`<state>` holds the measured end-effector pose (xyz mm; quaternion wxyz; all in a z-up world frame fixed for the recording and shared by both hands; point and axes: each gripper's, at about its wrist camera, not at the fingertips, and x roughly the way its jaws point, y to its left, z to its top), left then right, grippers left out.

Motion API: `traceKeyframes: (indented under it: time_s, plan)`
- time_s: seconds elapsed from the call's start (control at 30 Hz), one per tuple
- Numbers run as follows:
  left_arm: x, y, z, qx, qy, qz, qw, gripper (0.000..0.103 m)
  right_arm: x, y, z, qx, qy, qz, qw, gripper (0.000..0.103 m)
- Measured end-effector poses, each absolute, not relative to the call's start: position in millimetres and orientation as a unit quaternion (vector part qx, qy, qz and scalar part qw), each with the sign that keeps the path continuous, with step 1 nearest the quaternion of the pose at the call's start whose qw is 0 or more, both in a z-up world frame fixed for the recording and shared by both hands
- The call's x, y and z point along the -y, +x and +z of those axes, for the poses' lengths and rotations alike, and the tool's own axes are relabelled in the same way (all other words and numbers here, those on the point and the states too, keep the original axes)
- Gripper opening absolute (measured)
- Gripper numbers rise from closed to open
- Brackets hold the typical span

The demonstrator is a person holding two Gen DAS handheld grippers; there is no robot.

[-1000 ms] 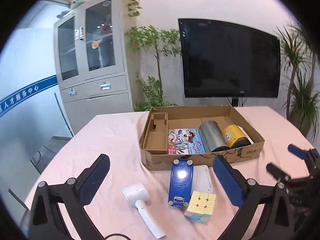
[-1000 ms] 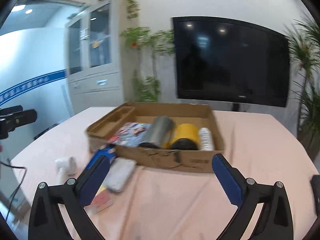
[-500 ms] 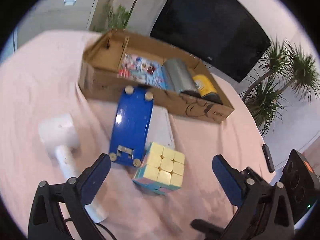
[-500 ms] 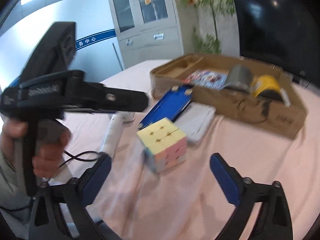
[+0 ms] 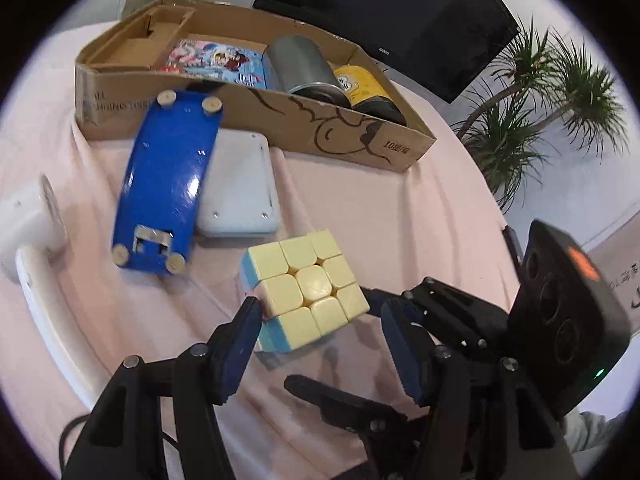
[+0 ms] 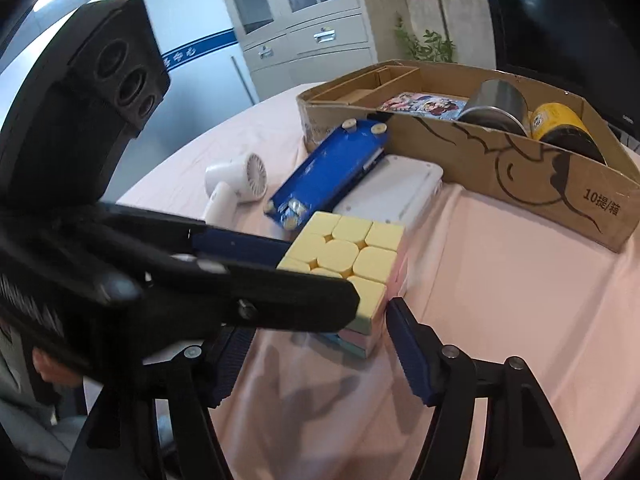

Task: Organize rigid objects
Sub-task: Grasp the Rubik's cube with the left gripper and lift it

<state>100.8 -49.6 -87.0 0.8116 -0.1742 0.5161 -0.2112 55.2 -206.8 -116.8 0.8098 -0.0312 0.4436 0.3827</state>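
Both grippers, left gripper (image 5: 320, 336) & right gripper (image 6: 316, 336), part-open, straddling cube (image 5: 306, 290), left pad touching

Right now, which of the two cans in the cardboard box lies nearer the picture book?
The silver can: it lies right beside the picture book, while the yellow-labelled can lies on its far side, toward the cardboard box's end.

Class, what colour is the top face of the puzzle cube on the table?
Pale yellow on the cube top face, clearest in the left wrist view.
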Motion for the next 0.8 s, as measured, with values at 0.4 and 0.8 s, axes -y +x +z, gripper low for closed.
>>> traceKeyframes:
  time_s: [0.4,0.8]
  plan:
    - [32.3,119.8,-90.8,-0.511,-0.225,-0.164,0.814,0.049,183.1,76.0,-116.4,-0.45,-0.081,0.336,0.823,0.059]
    - [-3.1,133.5,16.2,-0.407,-0.197,-0.168,0.876,0.05,155.3,110.4,-10.2,-0.347,-0.098,0.334,0.871,0.058]
